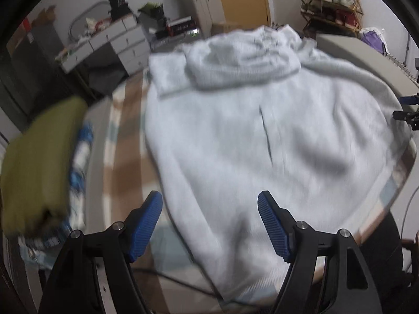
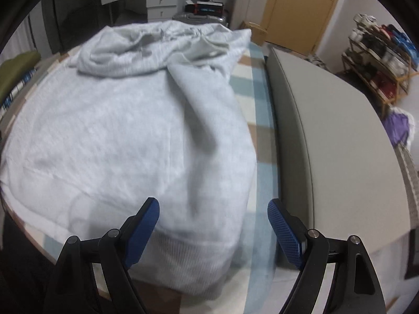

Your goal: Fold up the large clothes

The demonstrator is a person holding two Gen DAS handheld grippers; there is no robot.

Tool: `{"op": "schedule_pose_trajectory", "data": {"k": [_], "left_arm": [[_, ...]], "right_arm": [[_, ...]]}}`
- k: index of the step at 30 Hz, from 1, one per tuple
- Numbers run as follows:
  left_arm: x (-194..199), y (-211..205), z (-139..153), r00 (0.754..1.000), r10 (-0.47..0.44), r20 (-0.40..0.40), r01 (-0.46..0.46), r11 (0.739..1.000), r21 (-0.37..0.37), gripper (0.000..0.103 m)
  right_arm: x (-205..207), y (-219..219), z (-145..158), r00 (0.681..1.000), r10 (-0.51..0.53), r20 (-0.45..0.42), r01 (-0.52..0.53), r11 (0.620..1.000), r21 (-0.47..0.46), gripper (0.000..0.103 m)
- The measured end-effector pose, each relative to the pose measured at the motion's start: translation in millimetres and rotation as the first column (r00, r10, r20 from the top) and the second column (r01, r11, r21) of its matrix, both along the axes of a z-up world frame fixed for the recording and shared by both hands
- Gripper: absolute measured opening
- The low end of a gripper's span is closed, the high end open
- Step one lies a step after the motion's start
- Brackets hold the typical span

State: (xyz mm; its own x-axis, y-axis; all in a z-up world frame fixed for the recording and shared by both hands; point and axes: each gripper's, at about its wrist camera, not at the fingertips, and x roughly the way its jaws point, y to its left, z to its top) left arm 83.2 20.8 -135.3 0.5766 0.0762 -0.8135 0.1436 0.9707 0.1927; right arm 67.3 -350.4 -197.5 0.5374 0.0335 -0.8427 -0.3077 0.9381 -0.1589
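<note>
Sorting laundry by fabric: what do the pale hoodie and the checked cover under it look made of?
Hoodie: probably thick cotton fleece knit, matte, with a ribbed hem and soft heavy folds. Cover: seemingly thin woven cloth, matte, lying flat; blur hides its weave.

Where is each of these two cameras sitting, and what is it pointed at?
Left wrist: on the left gripper, jaws open, looking down over the light grey hoodie; the right gripper shows at the edge.
Right wrist: on the right gripper, jaws open, above the hoodie's hem and grey cushion.
Shared: hoodie, checked cover, wooden door.
</note>
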Motion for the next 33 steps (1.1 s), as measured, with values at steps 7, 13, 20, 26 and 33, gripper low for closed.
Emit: {"op": "schedule_pose_trajectory", "data": {"k": [7, 13, 20, 26, 33], "left_arm": [[-18, 10, -37, 0.992, 0.088, -0.095, -0.093, 0.995, -0.042, 0.072], [-12, 19, -43, 0.992, 0.054, -0.111, -0.077, 0.974, -0.215, 0.052], [-15, 30, -48, 0.992, 0.1, -0.074, -0.111, 0.979, -0.174, 0.015], [-26, 29, -50, 0.997, 0.065, -0.044, -0.069, 0.992, -0.102, 0.016], [-61, 34, -20, 0.999, 0.007, 0.041, -0.003, 0.996, -0.095, 0.023]], "right_arm": [[-7, -5, -21, 0.998, -0.042, -0.046, 0.046, 0.995, 0.092, 0.082], [-14, -2, -15, 0.998, -0.002, -0.067, 0.017, 0.974, 0.226, 0.024], [-22, -7, 16, 0.999, -0.032, -0.001, 0.031, 0.963, 0.266, 0.022], [-16, -28, -18, 0.989, -0.131, -0.067, 0.141, 0.975, 0.172, 0.023], [-34, -12, -13, 0.992, -0.123, 0.025, 0.12, 0.989, 0.092, 0.033]]}}
